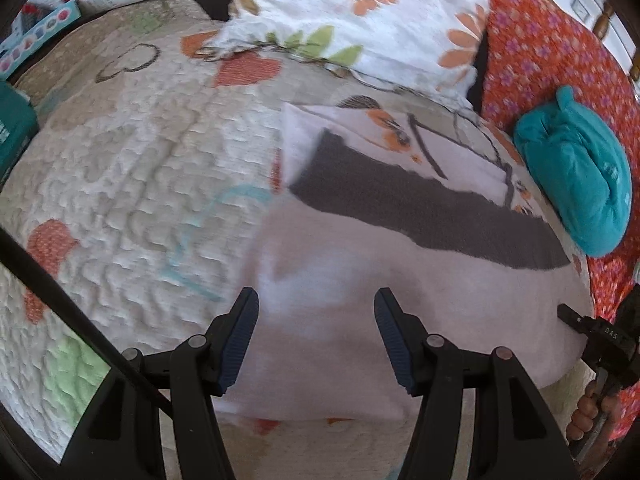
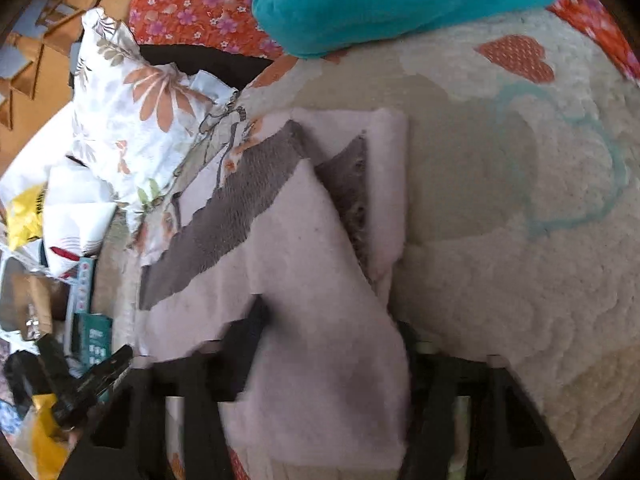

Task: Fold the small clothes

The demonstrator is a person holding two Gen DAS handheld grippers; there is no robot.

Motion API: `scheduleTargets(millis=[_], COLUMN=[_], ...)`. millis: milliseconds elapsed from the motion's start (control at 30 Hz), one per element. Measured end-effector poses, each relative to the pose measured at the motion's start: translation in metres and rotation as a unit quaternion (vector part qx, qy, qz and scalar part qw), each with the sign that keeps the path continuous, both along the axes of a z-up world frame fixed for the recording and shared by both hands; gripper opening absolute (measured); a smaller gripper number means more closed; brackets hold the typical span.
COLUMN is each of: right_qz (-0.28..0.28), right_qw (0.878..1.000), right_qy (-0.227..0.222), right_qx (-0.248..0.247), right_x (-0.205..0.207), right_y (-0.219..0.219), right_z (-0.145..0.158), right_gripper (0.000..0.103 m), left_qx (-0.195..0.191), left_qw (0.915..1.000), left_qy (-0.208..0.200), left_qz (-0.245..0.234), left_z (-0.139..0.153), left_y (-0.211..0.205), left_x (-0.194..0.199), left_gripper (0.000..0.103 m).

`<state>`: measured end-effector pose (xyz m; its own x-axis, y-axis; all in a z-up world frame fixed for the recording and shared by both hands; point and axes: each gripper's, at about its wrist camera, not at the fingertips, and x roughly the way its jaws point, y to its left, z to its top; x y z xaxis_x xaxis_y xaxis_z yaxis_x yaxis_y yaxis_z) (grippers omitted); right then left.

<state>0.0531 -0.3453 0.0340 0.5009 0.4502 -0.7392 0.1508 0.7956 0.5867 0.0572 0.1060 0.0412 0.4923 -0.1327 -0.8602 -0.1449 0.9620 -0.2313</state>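
Observation:
A pale pink garment point(image 1: 360, 280) with a dark grey band point(image 1: 420, 208) lies on the quilted bedspread point(image 1: 120, 160). My left gripper point(image 1: 316, 312) is open and empty, its jaws wide apart just above the garment's near part. In the right wrist view the same garment point(image 2: 304, 240) is partly folded, with a flap lifted up between the jaws. My right gripper point(image 2: 328, 344) is open around that flap; the pink cloth hides most of its fingers. The right gripper also shows at the right edge of the left wrist view point(image 1: 592, 328).
A teal bundle of clothing point(image 1: 576, 168) lies on a red flowered cloth point(image 1: 540, 60) to the right. A white flowered pillow point(image 1: 352, 12) lies at the back. Boxes and packets point(image 2: 60, 280) are piled beside the bed.

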Motion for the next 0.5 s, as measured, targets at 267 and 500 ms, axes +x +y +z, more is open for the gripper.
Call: scheduleTargets(millis=[267, 500], right_qz=[0.033, 0.14], right_qw=[0.983, 0.958], right_qy=[-0.072, -0.077], right_qx=[-0.165, -0.237], right_x=[-0.009, 0.032], right_y=[0.088, 0.248], right_z=[0.076, 0.081], right_gripper=[0.023, 0.023], left_qx=[-0.029, -0.088], left_qw=[0.9963, 0.984], left_qy=[-0.008, -0.034], left_qz=[0.081, 0.151], left_z=[0.016, 0.036], left_y=[0.086, 0.155], left_x=[-0.011, -0.033], left_gripper=[0.06, 0.063])
